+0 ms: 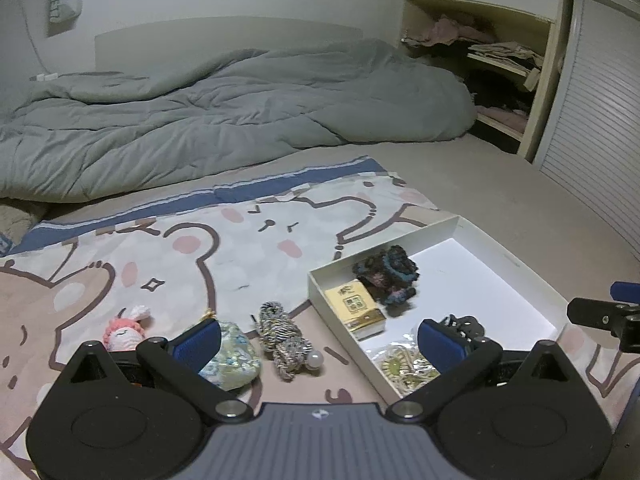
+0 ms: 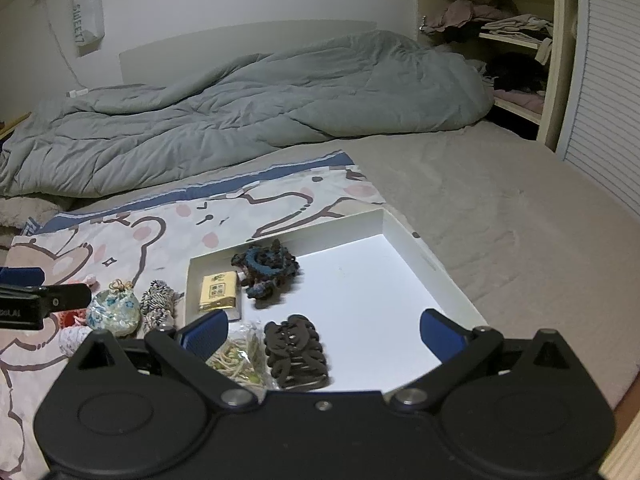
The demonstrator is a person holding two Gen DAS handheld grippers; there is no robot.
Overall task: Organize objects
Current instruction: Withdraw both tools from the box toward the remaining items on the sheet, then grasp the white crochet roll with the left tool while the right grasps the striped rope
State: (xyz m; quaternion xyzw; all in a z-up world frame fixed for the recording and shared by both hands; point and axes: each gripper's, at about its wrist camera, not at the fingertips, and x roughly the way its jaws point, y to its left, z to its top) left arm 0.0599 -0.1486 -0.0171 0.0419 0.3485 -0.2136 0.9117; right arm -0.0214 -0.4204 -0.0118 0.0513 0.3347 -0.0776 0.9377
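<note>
A shallow white box (image 1: 512, 264) (image 2: 436, 268) lies on the bed. Inside it are a dark crocheted piece (image 1: 388, 276) (image 2: 266, 266), a small yellow packet (image 1: 356, 308) (image 2: 218, 292), a dark hair claw (image 2: 296, 352) (image 1: 464, 326) and a clear bag of greenish trinkets (image 1: 404, 366) (image 2: 236, 358). On the cartoon cloth left of the box lie a striped rope scrunchie with a pearl (image 1: 284, 340) (image 2: 160, 304), a floral pouch (image 1: 232, 356) (image 2: 114, 310) and a pink bunny doll (image 1: 124, 332). My left gripper (image 1: 320, 344) is open above the scrunchie. My right gripper (image 2: 324, 334) is open over the hair claw, holding nothing.
A grey duvet (image 1: 208, 112) (image 2: 248, 108) is heaped across the far half of the bed. Open shelves with clothes (image 1: 500, 60) (image 2: 512, 40) and a slatted door (image 1: 600, 128) stand at the right. Bare beige sheet (image 2: 500, 208) stretches right of the box.
</note>
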